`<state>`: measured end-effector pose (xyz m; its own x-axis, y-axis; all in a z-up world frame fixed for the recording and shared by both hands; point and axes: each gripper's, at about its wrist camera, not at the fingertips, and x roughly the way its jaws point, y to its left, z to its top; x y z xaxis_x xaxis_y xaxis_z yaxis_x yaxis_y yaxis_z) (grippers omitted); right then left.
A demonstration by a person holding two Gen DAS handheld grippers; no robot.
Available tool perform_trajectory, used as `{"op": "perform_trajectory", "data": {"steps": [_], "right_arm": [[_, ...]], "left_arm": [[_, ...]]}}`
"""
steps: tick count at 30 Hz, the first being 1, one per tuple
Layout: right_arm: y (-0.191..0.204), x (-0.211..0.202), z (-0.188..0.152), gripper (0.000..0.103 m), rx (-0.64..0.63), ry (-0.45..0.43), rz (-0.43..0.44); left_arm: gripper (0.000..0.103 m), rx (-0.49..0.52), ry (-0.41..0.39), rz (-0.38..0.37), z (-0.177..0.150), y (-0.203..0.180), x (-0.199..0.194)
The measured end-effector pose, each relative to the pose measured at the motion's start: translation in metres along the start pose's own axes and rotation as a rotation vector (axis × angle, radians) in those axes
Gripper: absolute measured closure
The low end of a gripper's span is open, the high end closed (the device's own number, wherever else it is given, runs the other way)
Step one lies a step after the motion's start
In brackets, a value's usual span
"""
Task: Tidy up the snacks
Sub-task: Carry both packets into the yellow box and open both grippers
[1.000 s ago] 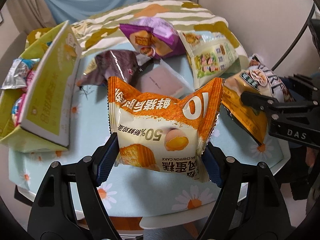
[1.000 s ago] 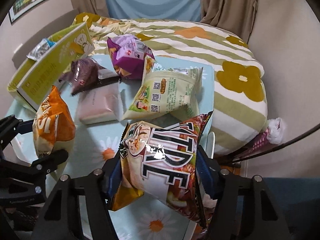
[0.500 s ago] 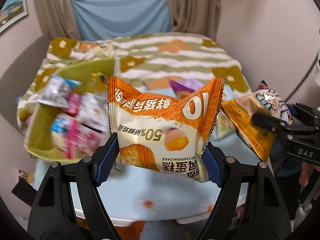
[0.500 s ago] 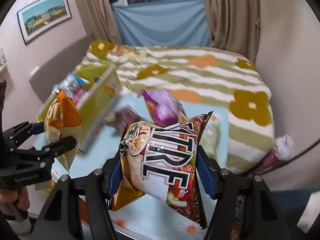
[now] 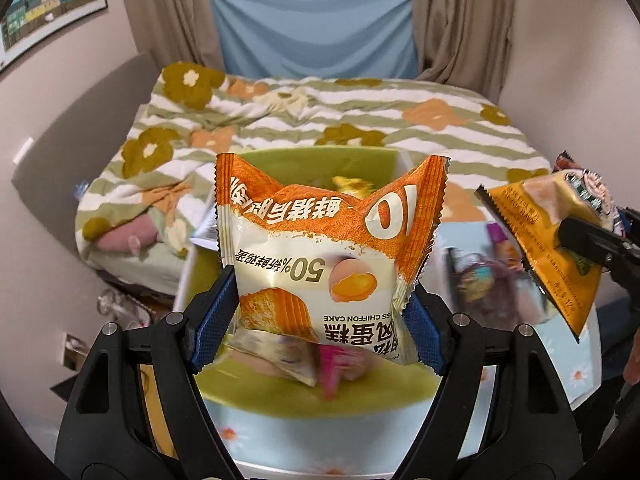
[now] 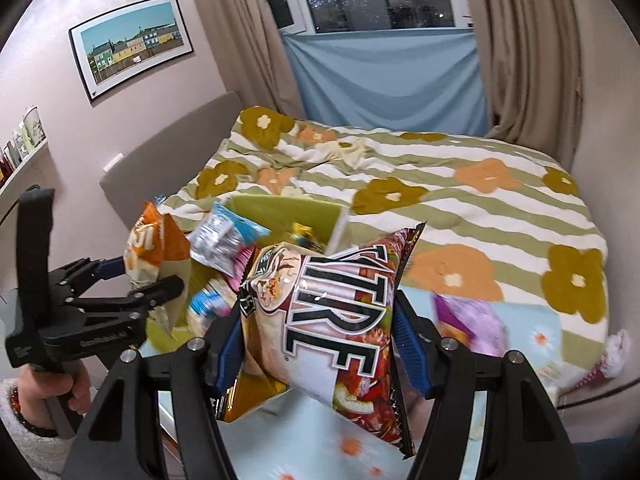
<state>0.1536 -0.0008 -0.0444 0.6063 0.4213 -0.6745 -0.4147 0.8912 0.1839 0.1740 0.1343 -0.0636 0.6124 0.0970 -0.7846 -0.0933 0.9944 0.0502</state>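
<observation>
Both packets lifted over green box point(image 5: 280, 392) | left gripper point(image 5: 316, 316) clamps cake packet point(image 5: 320, 248) – right gripper point(image 6: 320, 344) clamps chip bag point(image 6: 332, 320)

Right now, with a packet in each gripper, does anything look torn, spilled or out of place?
Nothing torn or spilled. The left gripper pinches the orange chiffon cake packet upside down, intact. The right gripper holds the crisp bag, tilted and sealed. The green box below is blurred.
</observation>
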Motion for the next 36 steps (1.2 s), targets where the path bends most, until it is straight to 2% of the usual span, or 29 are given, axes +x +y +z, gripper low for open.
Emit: {"op": "perform_trajectory", "data": {"steps": [2, 4, 6, 10, 17, 24, 31, 32, 34, 35, 36], "right_arm": [[0.012, 0.015, 0.008, 0.042, 0.008, 0.009, 0.005], [0.025, 0.031, 0.014, 0.042, 0.026, 0.024, 0.001], [0.034, 0.046, 0.016, 0.042, 0.043, 0.038, -0.004], [0.045, 0.067, 0.013, 0.042, 0.056, 0.072, -0.017], [0.052, 0.085, 0.010, 0.041, 0.083, 0.118, -0.031], [0.055, 0.103, 0.033, 0.041, 0.058, 0.115, -0.003], [0.059, 0.142, 0.061, 0.038, 0.017, 0.137, 0.021], [0.060, 0.150, 0.065, 0.035, 0.012, 0.135, 0.031], [0.060, 0.161, 0.069, 0.015, 0.011, 0.139, 0.048], [0.060, 0.166, 0.070, 0.003, 0.008, 0.145, 0.059], [0.060, 0.170, 0.070, 0.000, -0.001, 0.147, 0.066]], "left_arm": [[0.024, 0.000, 0.026, -0.009, 0.002, 0.015, 0.015], [0.019, 0.019, 0.051, -0.012, 0.003, 0.023, 0.034], [0.000, 0.044, 0.075, -0.021, 0.001, 0.028, 0.047], [0.000, 0.025, 0.074, -0.065, -0.008, 0.040, 0.051], [0.000, -0.031, 0.078, -0.066, -0.023, 0.057, 0.038], [0.000, -0.087, 0.081, -0.039, -0.022, 0.066, 0.040], [0.000, -0.088, 0.074, 0.000, -0.010, 0.063, 0.050], [0.000, -0.092, 0.077, -0.001, -0.010, 0.064, 0.053], [0.000, -0.104, 0.090, -0.006, -0.009, 0.065, 0.060], [0.000, -0.107, 0.097, -0.006, -0.009, 0.065, 0.063], [0.000, -0.108, 0.101, -0.003, -0.010, 0.065, 0.065]]}}
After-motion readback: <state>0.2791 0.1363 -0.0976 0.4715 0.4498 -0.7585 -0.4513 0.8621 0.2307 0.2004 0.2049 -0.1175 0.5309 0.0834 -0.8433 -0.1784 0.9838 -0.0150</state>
